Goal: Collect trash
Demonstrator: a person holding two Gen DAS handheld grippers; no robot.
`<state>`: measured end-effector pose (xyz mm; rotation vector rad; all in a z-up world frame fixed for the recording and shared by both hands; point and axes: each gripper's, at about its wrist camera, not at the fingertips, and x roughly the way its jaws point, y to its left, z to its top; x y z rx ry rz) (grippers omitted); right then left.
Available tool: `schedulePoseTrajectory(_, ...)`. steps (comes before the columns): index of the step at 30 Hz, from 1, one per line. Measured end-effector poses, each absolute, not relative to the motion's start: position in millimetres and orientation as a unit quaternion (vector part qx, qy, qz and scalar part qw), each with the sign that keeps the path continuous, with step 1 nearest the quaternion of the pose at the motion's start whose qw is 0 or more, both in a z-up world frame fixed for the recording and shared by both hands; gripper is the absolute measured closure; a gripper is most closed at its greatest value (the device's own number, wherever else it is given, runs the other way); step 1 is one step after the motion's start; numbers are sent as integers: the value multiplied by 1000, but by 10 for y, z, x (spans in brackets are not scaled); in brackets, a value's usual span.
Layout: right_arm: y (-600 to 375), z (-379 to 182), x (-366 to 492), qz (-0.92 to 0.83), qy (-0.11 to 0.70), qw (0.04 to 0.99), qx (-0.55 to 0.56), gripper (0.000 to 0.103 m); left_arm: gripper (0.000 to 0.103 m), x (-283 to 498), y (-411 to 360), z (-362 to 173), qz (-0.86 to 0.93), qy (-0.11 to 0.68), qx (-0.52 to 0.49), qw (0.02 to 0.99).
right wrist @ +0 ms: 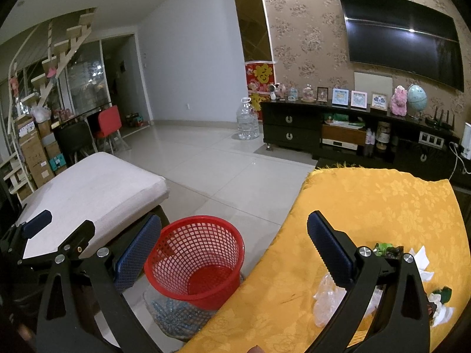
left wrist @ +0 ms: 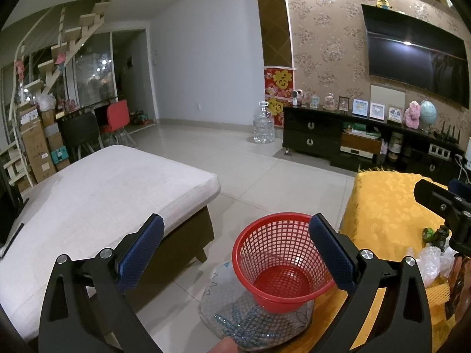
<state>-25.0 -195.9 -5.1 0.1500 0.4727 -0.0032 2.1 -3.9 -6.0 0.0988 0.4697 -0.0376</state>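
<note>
A red mesh basket (left wrist: 281, 260) (right wrist: 196, 257) stands on the floor on a clear mat with a blue pattern, beside the table with a yellow cloth (right wrist: 368, 206) (left wrist: 388, 203). My left gripper (left wrist: 235, 250) is open above the basket, nothing between its blue pads. My right gripper (right wrist: 235, 250) is open over the table's left edge, holding nothing. Trash lies on the cloth near the right finger: crumpled clear plastic (right wrist: 326, 297) (left wrist: 431, 260), white tissue (right wrist: 422, 261), green and dark scraps (right wrist: 385, 248). The right gripper shows at the right edge of the left wrist view (left wrist: 450, 209).
A white-cushioned ottoman (left wrist: 97, 188) (right wrist: 88, 188) stands left of the basket. Tiled floor (left wrist: 250, 164) stretches to a dark TV cabinet (left wrist: 312, 132) and a large water bottle (left wrist: 264, 123). Chairs and stacked boxes (left wrist: 38, 147) stand under the stairs at far left.
</note>
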Motion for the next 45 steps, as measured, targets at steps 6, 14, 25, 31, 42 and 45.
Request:
schedulePoseTrajectory(6, -1962, -22, -238, 1, 235, 969, 73, 6, 8, 32, -38, -68, -19, 233, 49, 971)
schedulePoseTrajectory(14, -1962, -18, -238, 1, 235, 969, 73, 6, 8, 33, -36, -75, -19, 234, 48, 971)
schedulePoseTrajectory(25, -1965, -25, -240, 1, 236, 969, 74, 6, 8, 33, -43, -81, -19, 234, 48, 971)
schedulePoseTrajectory(31, -1964, -24, -237, 1, 235, 969, 73, 6, 8, 35, -46, -83, -19, 234, 49, 971)
schedulePoseTrajectory(42, -1977, -26, -242, 1, 236, 969, 73, 6, 8, 6, -54, -124, -20, 235, 52, 971)
schedulePoseTrajectory(45, -1997, -23, -262, -3, 234, 970, 70, 6, 8, 0, -57, -147, -21, 236, 50, 970)
